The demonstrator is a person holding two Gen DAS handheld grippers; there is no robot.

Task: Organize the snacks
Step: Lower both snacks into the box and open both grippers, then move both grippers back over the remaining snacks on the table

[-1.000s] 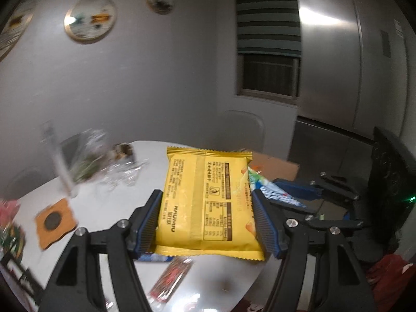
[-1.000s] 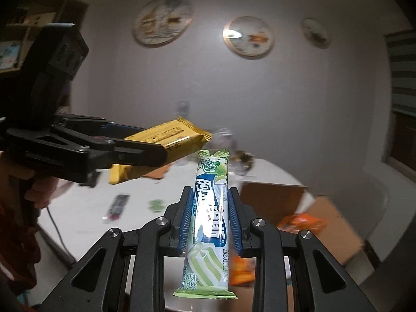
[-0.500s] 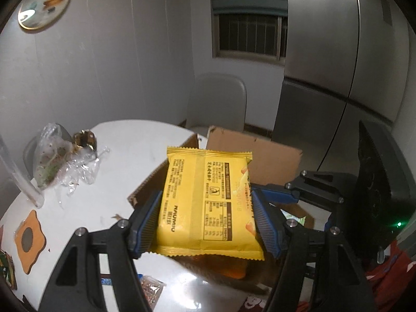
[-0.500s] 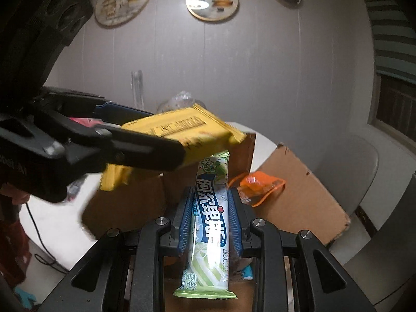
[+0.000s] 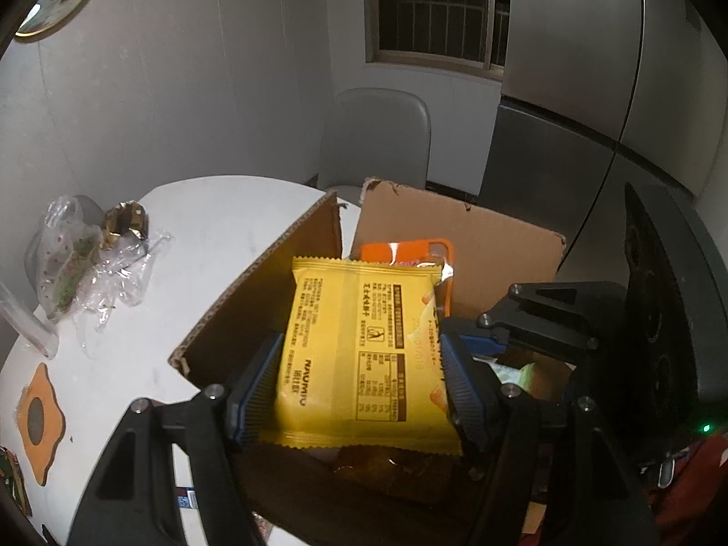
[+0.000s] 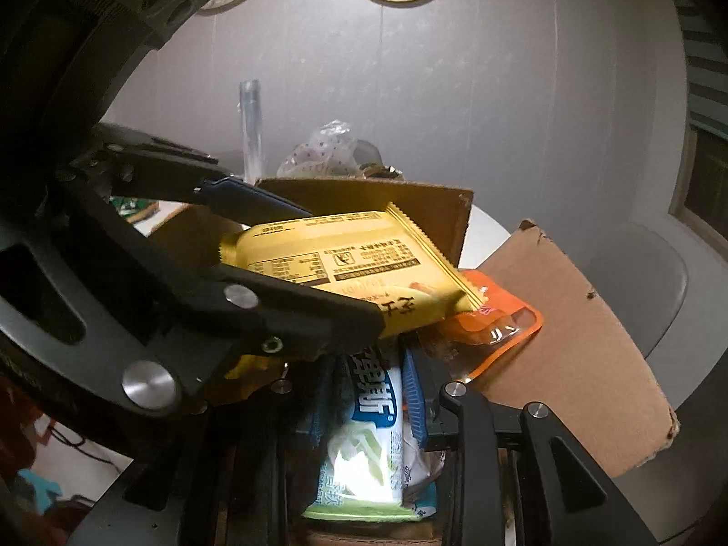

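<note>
My left gripper (image 5: 359,382) is shut on a yellow snack packet (image 5: 364,350) and holds it flat over the open cardboard box (image 5: 459,236). The packet also shows in the right wrist view (image 6: 355,264), with the left gripper's fingers (image 6: 291,314) crossing in front. My right gripper (image 6: 368,391) is shut on a green-and-white snack stick (image 6: 373,432), low inside the box (image 6: 568,341), under the yellow packet. An orange packet (image 5: 405,250) lies in the box; it also shows in the right wrist view (image 6: 496,323).
The box stands on a round white table (image 5: 218,209). Crumpled clear plastic bags (image 5: 86,255) and an orange coaster (image 5: 38,423) lie at the left. A grey chair (image 5: 377,136) stands behind the table. The right gripper's body (image 5: 637,341) is close at the right.
Both grippers have moved forward and down with their snacks, from above the table to over and into the box. The left gripper now crosses above the right one.
</note>
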